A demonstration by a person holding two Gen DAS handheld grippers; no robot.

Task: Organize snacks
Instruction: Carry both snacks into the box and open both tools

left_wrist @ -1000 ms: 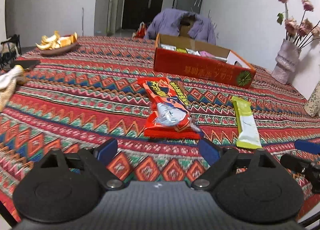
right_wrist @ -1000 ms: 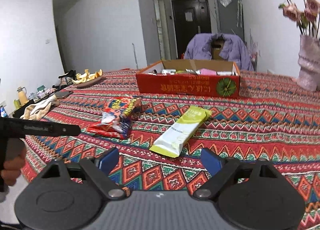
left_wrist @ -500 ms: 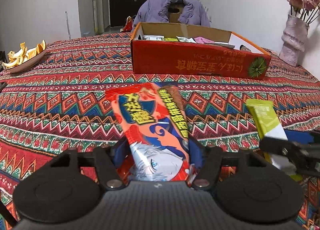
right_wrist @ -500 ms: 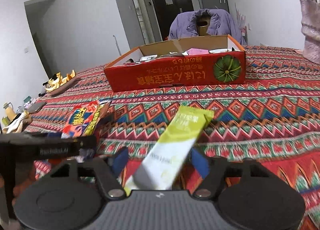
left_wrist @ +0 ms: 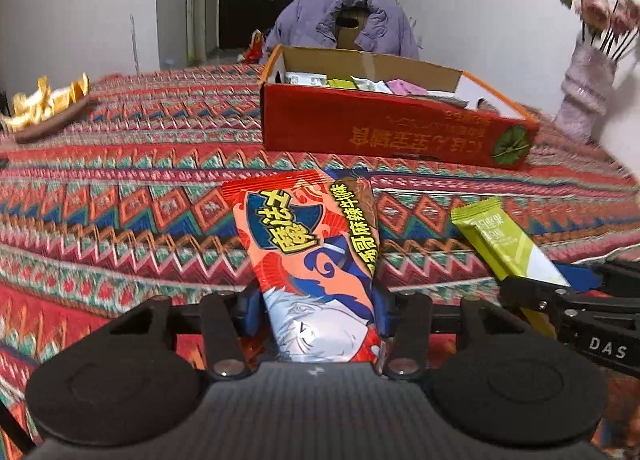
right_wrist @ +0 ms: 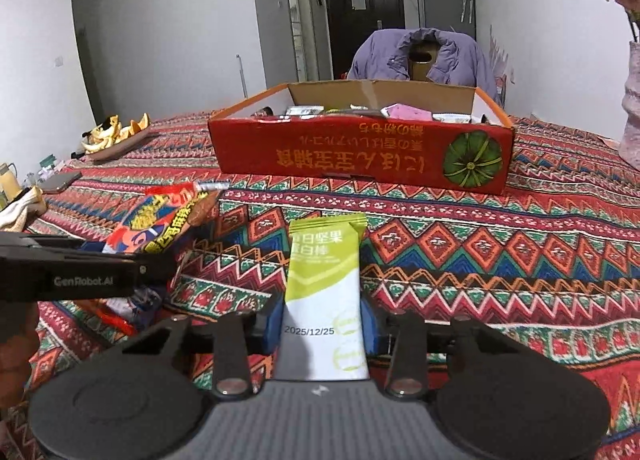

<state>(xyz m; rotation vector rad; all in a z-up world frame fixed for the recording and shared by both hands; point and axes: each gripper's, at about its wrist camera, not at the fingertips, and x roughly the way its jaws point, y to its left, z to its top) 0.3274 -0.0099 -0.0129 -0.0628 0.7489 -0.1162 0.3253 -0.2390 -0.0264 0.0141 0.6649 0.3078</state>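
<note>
Since a second ago both grippers have been coming forward and down over the patterned tablecloth, so that the two loose snacks, then lying out ahead of open jaws, are now sitting between them. The red box, already holding several packets, is standing straight ahead of both sets of jaws, well beyond the fingertips and slightly right of centre in the left view. The left gripper is closing on the red snack packet, its blue pads pressing the near end from either side; the packet's long axis is running straight out from the jaws toward the box. The right gripper is sitting clamped on the near end of the green-and-white bar, which is likewise pointing lengthwise away from the jaws at the box front. The right gripper is looking the more squarely lined up with the box; which is nearer I cannot tell. Each snack is sticking out ahead of its jaws, so the coming carry probably needs lifting enough for those leading ends to clear the box's front wall.
</note>
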